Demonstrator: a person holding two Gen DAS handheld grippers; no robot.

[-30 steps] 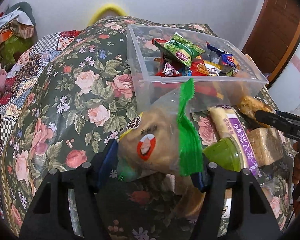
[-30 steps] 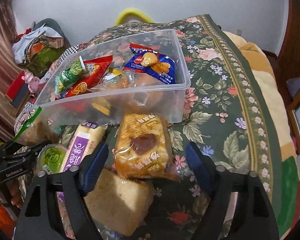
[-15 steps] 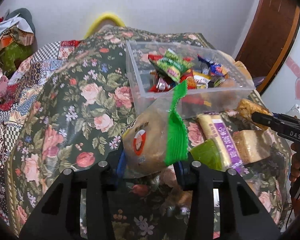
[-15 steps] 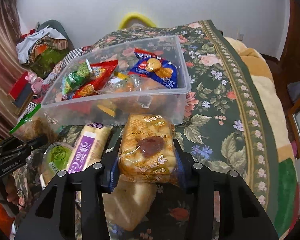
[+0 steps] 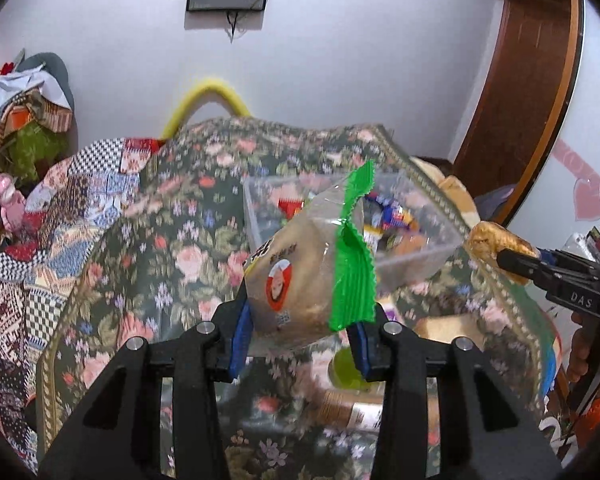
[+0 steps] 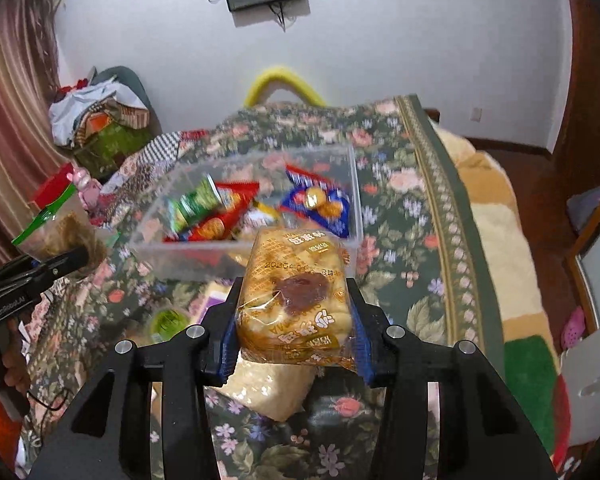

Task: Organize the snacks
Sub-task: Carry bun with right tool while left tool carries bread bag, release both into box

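Observation:
My left gripper (image 5: 300, 340) is shut on a clear snack bag with a green edge (image 5: 300, 276) and holds it in the air in front of the clear plastic bin (image 5: 416, 256). My right gripper (image 6: 294, 340) is shut on a golden bread packet with a dark jam spot (image 6: 296, 292), lifted above the bed, just short of the bin (image 6: 352, 200). The bin holds several snack packs: green, red (image 6: 216, 224) and blue (image 6: 320, 204). The left gripper with its bag shows at the left of the right wrist view (image 6: 56, 240).
On the floral bedspread (image 6: 404, 280) below lie a pale bread pack (image 6: 272, 388), a green-lidded cup (image 6: 168, 320) and a purple-labelled pack, partly hidden. Piled clothes (image 6: 96, 120) sit at the far left. A door stands at the right.
Both grippers closed on their packets and lifted them off the bedspread. Both views now look from higher up, toward the bin.

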